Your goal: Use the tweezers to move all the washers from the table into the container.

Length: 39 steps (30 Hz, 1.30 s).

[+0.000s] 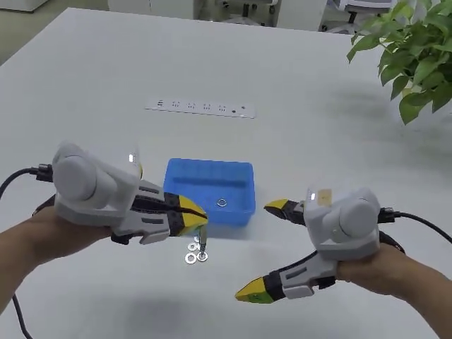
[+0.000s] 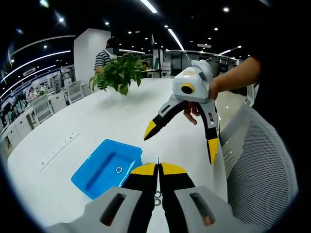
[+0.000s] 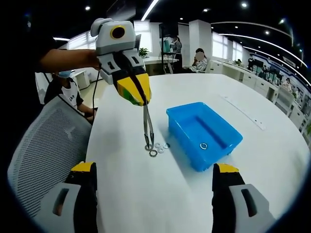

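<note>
Holds the tweezers (image 3: 147,124) pinched in the narrow-shut left hand-held gripper (image 1: 192,215), tips down among the loose washers (image 3: 156,148) just off the container (image 1: 176,168) on its near side, flat on the surface (image 1: 318,106). Has the right hand-held gripper (image 1: 258,249) wide and empty, right of the container. Shows one washer (image 1: 222,203) inside the container. Risks, probably: nipping two at once, flicking a thin one away on closing, or dropping it short of the container through a twist of the tweezers.

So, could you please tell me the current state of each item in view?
Left tool: shut on the tweezers.
Right tool: open, holding nothing.
Tweezers: tips down at the loose washers.
Loose washers: on the table, beside the container.
Container: holds one washer.
</note>
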Motion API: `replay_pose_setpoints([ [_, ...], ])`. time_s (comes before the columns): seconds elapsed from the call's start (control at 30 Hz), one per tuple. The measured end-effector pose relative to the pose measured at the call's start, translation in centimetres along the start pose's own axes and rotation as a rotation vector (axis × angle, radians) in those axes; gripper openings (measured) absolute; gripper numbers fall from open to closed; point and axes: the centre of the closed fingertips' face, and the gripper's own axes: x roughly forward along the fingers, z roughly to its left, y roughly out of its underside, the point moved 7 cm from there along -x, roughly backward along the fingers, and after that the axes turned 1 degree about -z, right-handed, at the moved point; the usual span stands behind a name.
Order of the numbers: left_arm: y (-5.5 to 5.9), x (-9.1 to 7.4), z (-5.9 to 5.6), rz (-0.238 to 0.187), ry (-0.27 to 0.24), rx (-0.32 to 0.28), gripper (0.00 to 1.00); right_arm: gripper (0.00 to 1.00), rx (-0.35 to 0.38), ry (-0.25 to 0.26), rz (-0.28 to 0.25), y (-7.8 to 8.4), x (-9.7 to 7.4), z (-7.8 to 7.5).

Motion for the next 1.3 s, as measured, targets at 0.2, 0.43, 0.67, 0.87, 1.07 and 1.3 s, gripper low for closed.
replay_pose_setpoints([
  [0.2, 0.4, 0.3, -0.1, 0.0, 0.005, -0.004, 0.05, 0.98, 0.001, -0.011, 0.007, 0.2, 0.1, 0.2],
  [0.43, 0.9, 0.6, -0.3, 0.009, 0.012, -0.001, 0.05, 0.97, 0.001, -0.02, 0.007, 0.4, 0.2, 0.4],
  [0.67, 1.5, 0.8, -0.2, 0.012, 0.014, -0.002, 0.05, 0.97, 0.006, -0.029, 0.016, 0.5, 0.4, 0.5],
  [0.87, 1.6, 0.5, -0.2, 0.009, 0.018, 0.0, 0.05, 0.95, -0.006, -0.049, 0.014, 0.2, 0.9, 0.8],
  [1.07, 1.3, 0.6, -0.5, 0.027, 0.045, 0.03, 0.05, 0.83, -0.062, -0.098, 0.012, -0.5, 1.7, 0.9],
  [1.3, 1.0, 0.8, -0.3, 0.054, 0.082, 0.063, 0.05, 0.64, -0.117, -0.142, 0.003, -1.3, 2.4, 0.8],
])
